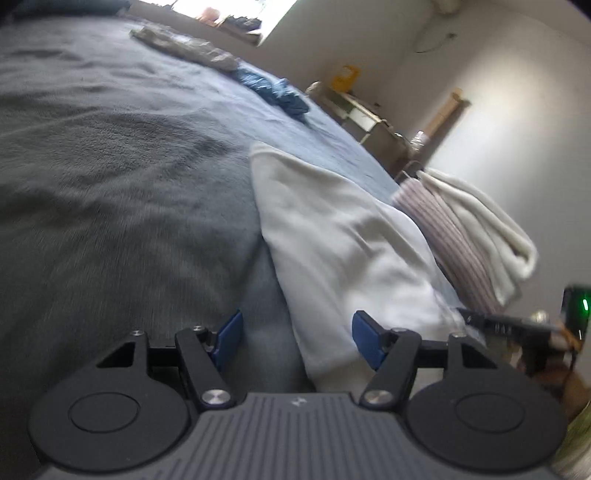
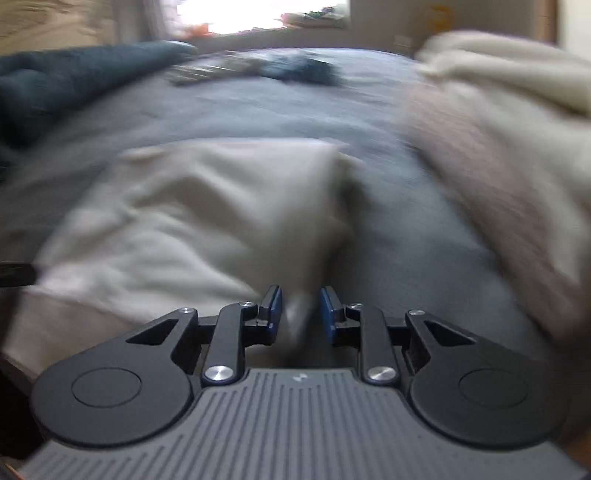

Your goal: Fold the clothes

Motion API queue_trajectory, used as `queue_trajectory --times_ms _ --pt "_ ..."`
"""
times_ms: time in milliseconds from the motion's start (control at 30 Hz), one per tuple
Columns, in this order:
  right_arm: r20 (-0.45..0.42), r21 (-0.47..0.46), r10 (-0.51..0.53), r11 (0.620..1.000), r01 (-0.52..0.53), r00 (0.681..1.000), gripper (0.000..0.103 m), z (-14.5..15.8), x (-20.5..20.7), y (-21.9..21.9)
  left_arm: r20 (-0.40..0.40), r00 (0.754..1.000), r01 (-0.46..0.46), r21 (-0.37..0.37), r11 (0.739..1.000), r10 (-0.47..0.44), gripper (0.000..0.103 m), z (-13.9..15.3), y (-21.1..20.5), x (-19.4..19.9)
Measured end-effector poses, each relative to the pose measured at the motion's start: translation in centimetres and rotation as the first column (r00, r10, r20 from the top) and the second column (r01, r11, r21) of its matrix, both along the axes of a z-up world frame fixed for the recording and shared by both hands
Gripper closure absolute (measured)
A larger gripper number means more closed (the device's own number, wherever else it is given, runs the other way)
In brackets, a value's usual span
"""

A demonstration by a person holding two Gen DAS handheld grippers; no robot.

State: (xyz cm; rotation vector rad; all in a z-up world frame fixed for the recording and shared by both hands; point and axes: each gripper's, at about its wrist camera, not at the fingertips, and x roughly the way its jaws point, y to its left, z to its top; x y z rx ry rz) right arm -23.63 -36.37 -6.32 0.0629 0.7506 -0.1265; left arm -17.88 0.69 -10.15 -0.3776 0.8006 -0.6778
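Two grippers work low over a grey bed (image 1: 110,155) where a white garment (image 1: 332,236) lies partly folded. The left gripper (image 1: 297,339) stands wide, its blue pads (image 1: 231,338) well apart; the near edge of the garment runs in between them on the right-hand side, close to the right pad, but neither pad presses on it.

The right gripper (image 2: 301,312) is narrow, with a bunched corner of the garment (image 2: 207,206) between its pads (image 2: 327,314). The view is blurred, so I cannot tell whether the pads pinch the cloth or just flank it. Most of the garment spreads ahead and to the left of this gripper.

To the right of both grippers, just beside the garment, sits a pile: a striped cloth (image 1: 454,236) with a cream towel (image 1: 491,225) beyond it. Far ahead of the left gripper, near the far edge of the bed, lie a blue cloth (image 1: 275,90) and a pale patterned one (image 1: 184,46). In the right wrist view a dark blanket (image 2: 66,81) lies far ahead on the left. A bright window (image 2: 258,14) fills the wall beyond the bed.
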Motion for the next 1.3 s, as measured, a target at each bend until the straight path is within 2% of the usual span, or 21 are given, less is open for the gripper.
queue_trajectory --times_ms 67,100,167,233,300,400,433,500,600,767,867,933,1000,1100,1200,1300 --pt "0.034 -0.007 -0.045 0.999 0.045 0.998 0.081 1.3 -0.9 0.2 0.012 1.000 0.029 -0.001 1.000 -0.029 0.036 -0.1 0.1 -1.3" --pt "0.065 -0.002 -0.029 1.000 0.029 0.997 0.081 2.1 -1.0 1.1 0.024 0.999 0.041 0.007 0.999 -0.042 0.036 -0.2 0.0 -1.8" --pt "0.139 0.013 0.067 0.998 -0.069 0.988 0.081 3.8 -0.8 4.0 0.042 0.997 0.057 0.023 0.998 -0.057 0.036 -0.3 -0.3 -2.5" --pt "0.169 0.031 0.198 0.978 -0.206 0.965 0.081 3.9 0.7 7.1 0.046 0.997 0.062 0.015 0.998 -0.063 0.035 -0.4 -0.3 -3.0" --pt "0.131 0.068 0.278 0.955 -0.288 0.952 0.081 2.5 2.2 9.5 0.041 0.997 0.070 -0.008 0.998 -0.069 0.035 -0.5 -0.2 -3.3" --pt "0.012 0.100 0.292 0.951 -0.292 0.956 0.081 -0.6 2.4 10.6 0.019 0.996 0.086 -0.075 0.993 -0.085 0.035 -0.6 0.2 -3.8" --pt "0.009 0.098 0.295 0.951 -0.295 0.955 0.081 -1.0 1.4 10.4 0.017 0.996 0.094 -0.094 0.991 -0.093 0.035 -0.7 0.3 -3.8" --pt "-0.007 0.101 0.297 0.950 -0.295 0.955 0.081 0.0 -0.1 10.1 0.015 0.995 0.105 -0.133 0.986 -0.104 0.035 -1.1 0.5 -3.7" --pt "-0.021 0.124 0.272 0.955 -0.268 0.962 0.081 2.4 -0.1 9.7 0.034 0.995 0.099 -0.238 0.966 -0.093 0.034 -2.1 0.8 -2.9" --pt "0.057 0.115 0.291 0.948 -0.296 0.955 0.080 4.6 1.7 11.2 -0.014 0.998 0.058 -0.287 0.956 -0.065 0.037 -3.4 0.4 -1.7" --pt "0.046 0.093 0.339 0.935 -0.342 0.940 0.079 4.6 4.3 13.0 0.001 0.996 0.087 -0.298 0.951 -0.091 0.037 -3.1 -0.3 -2.4" --pt "0.038 0.057 0.373 0.925 -0.375 0.927 0.076 5.1 6.0 14.4 -0.003 0.993 0.110 -0.301 0.947 -0.116 0.037 -3.4 -0.7 -2.6" --pt "0.042 0.055 0.400 0.914 -0.402 0.916 0.064 5.6 8.0 15.5 -0.017 0.991 0.122 -0.319 0.940 -0.134 0.038 -3.9 -0.9 -2.7" --pt "0.022 0.058 0.429 0.901 -0.430 0.903 0.058 5.8 10.8 17.1 -0.043 0.988 0.124 -0.354 0.927 -0.149 0.051 -4.7 -0.7 -2.5" --pt "-0.054 0.034 0.454 0.891 -0.452 0.890 0.056 5.1 13.5 18.9 -0.110 0.981 0.104 -0.382 0.918 -0.157 0.064 -6.1 -0.5 -1.6" --pt "-0.129 -0.002 0.458 0.887 -0.462 0.880 0.055 4.2 16.1 20.5 -0.154 0.976 0.076 -0.425 0.902 -0.155 0.070 -7.0 -0.1 -0.8"
